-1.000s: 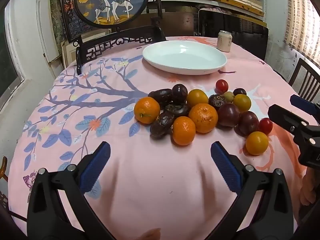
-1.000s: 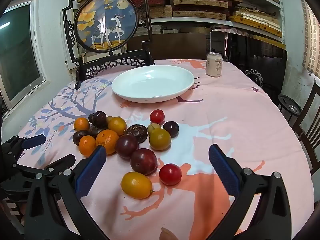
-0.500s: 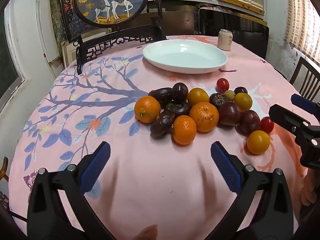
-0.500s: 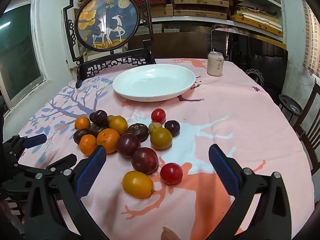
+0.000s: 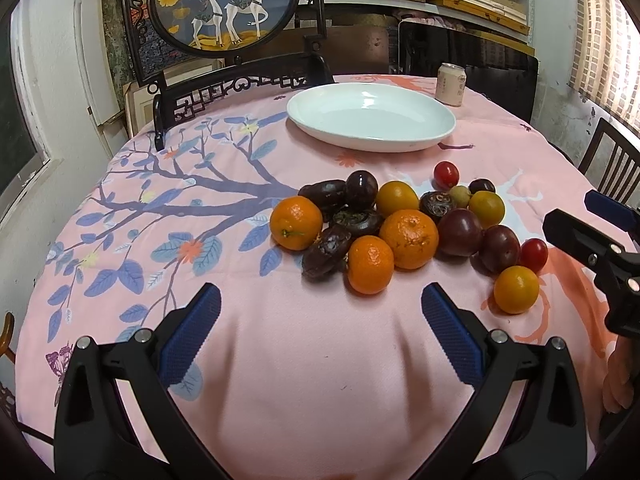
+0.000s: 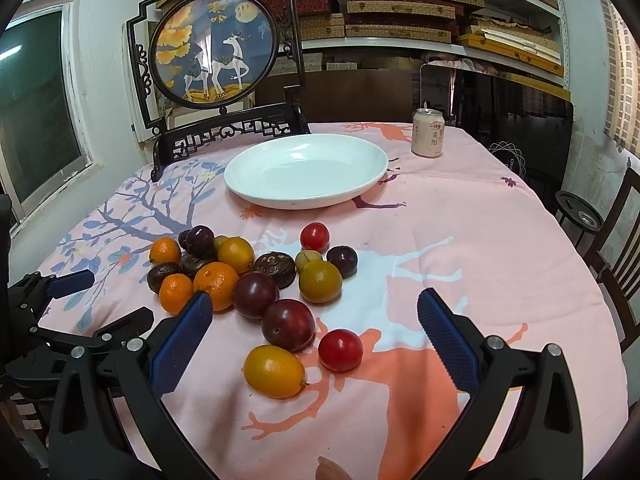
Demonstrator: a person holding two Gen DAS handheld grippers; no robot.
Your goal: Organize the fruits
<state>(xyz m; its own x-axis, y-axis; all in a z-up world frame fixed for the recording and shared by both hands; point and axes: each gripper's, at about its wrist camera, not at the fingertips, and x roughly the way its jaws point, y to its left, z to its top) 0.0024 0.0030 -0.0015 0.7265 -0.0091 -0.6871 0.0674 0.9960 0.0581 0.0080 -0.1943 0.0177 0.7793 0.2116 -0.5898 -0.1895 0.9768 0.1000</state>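
A heap of fruit lies on the pink tablecloth: tangerines (image 5: 409,238), dark plums (image 6: 288,324), yellow fruits (image 6: 273,370), red cherry tomatoes (image 6: 340,350) and wrinkled dark fruits (image 5: 327,250). Behind the heap sits an empty white plate (image 5: 416,142) (image 6: 360,192). My left gripper (image 5: 320,318) is open, just short of the nearest tangerine (image 5: 370,265), holding nothing. My right gripper (image 6: 314,332) is open with the yellow fruit, a plum and a red tomato lying between its fingers on the cloth. It shows at the right edge of the left wrist view (image 5: 596,224).
A drink can (image 6: 429,133) stands right of the plate. A dark carved stand with a round deer picture (image 6: 214,48) sits at the table's far left edge. Wooden chairs (image 6: 624,240) stand to the right. Shelves with boxes fill the back wall.
Both grippers have crept slightly forward toward the fruit; the pile sits a little lower and closer in each view. Nothing has been grasped.
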